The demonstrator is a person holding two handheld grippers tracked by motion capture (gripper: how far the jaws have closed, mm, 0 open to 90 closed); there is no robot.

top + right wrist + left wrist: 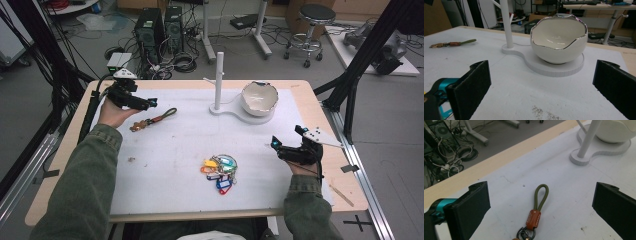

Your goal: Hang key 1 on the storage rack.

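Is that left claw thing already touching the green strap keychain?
Apart. In the left gripper view, the left gripper stands open, bare table showing between each jaw and the green strap keychain.

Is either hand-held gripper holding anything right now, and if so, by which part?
Nothing is held. The left hand-held gripper is open over the keychain strap, jaws apart on either side, not touching it. The right hand-held gripper is open, facing the bowl.
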